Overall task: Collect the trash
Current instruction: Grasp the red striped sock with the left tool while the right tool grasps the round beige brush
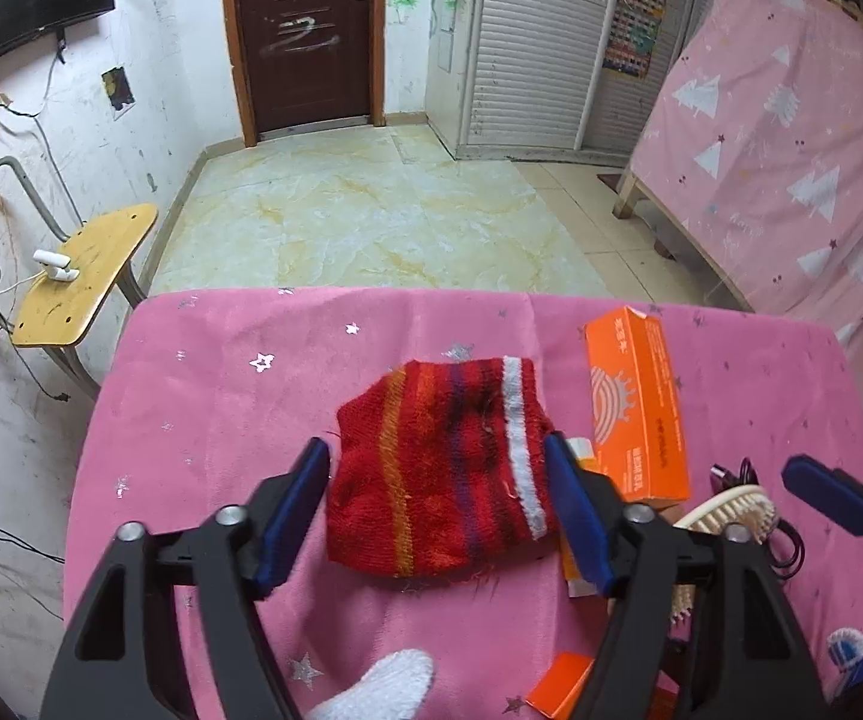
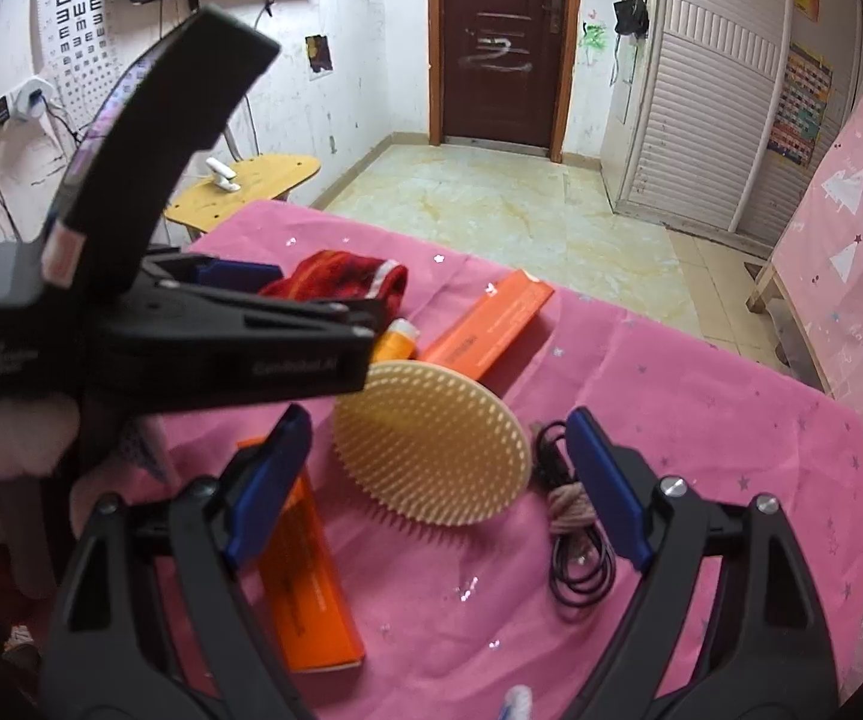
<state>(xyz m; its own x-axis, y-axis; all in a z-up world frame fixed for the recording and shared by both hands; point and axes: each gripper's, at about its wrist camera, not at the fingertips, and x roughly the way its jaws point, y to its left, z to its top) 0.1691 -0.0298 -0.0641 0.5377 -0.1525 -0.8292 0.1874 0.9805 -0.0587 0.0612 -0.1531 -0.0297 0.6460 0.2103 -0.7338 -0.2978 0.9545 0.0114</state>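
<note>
1. Blue pads line the left gripper, whose jaws stand parted on either side of a red striped knitted cloth. The cloth lies flat on the table between the pads; whether the pads touch its edges cannot be told, and nothing looks pinched.
2. Pink star-printed cloth covers the table. A white fluffy sleeve shows at the bottom edge of the left wrist view.
3. The right gripper is spread wide and holds nothing. It hangs over a cream round brush that lies bristles up between its blue pads, with clear gaps on both sides.
4. A coiled black cable, bound with a twist of brownish cord, lies just beside the brush, under the right-hand pad.
5. An orange box lies lengthwise near the left-hand pad, partly under it.
6. Farther off, a second, larger orange box lies just to the right of the red cloth. A small orange-and-white tube sits between the two.
7. Beyond the table edge stands a yellow wooden chair with a small white device on its seat.
8. At the far wall is a dark brown door, with a white slatted wardrobe to its right.
</note>
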